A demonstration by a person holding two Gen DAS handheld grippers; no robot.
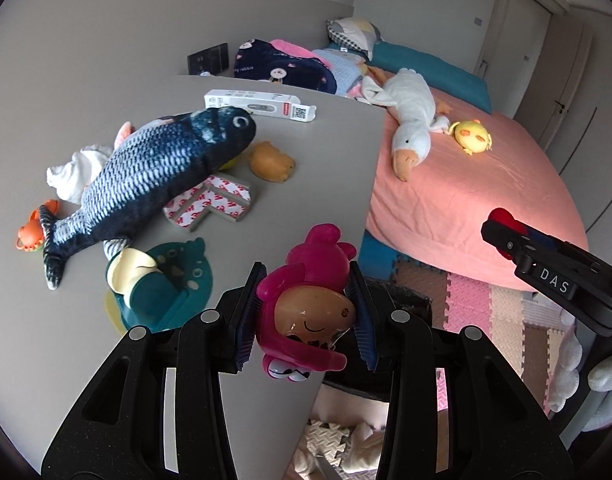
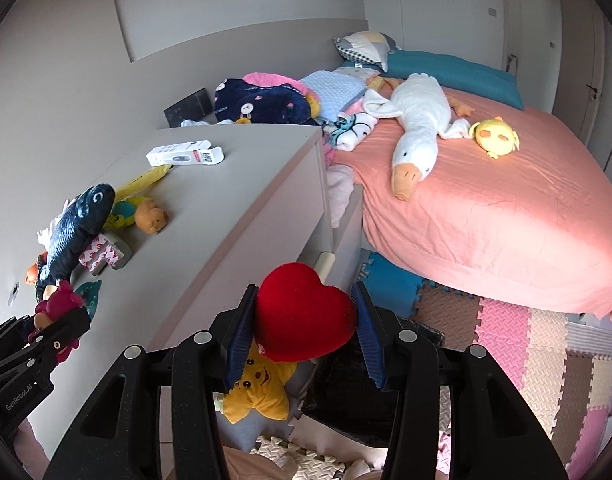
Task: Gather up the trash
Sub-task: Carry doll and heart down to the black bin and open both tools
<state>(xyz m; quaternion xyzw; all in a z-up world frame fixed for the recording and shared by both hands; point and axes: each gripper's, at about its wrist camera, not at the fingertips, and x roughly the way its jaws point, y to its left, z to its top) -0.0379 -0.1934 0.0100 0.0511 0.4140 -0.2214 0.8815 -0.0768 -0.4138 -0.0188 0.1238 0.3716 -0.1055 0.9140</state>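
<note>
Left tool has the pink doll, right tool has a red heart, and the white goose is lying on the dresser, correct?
Not quite. The goose lies on the pink bed, not the dresser, as the right wrist view shows. The rest holds: the left tool has the pink doll, and the right tool has the red heart.

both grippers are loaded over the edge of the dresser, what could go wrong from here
1. The left gripper holds the pink toy only by its sides; being rounded, it may slip out and fall to the floor.
2. The right gripper pinches the red heart, which is soft and could squeeze free.
3. The black bin lies low behind the fingers, so a release may miss onto the foam mats.
</note>
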